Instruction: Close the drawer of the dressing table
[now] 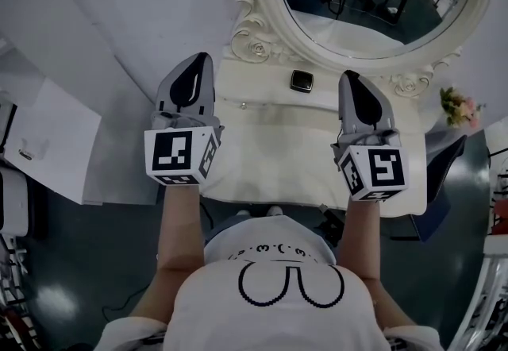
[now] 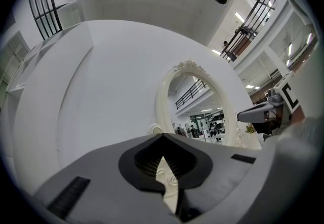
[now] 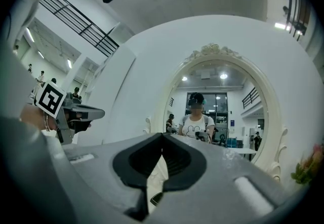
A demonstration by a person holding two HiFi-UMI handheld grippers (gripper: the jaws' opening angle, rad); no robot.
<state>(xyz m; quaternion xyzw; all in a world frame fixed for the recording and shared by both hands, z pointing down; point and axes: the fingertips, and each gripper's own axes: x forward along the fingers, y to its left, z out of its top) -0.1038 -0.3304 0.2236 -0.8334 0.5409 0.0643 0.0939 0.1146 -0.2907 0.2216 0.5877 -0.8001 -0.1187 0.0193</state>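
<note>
Head view: left tool and right tool hover over the counter, one near each side edge, facing the mirror. The drawer is probably under the near edge; I can't tell whether it's in or out, so progress is unclear.
Left gripper view: jaws together, nothing held.
Right gripper view: same.

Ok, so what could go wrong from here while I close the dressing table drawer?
The left hand-held gripper and right hand-held gripper hover shut over the dressing table, close to the carved mirror frame; a push too far forward might strike it. The small black item between them could get swept off. The flowers at the table's right edge might be tipped by the right one.
</note>
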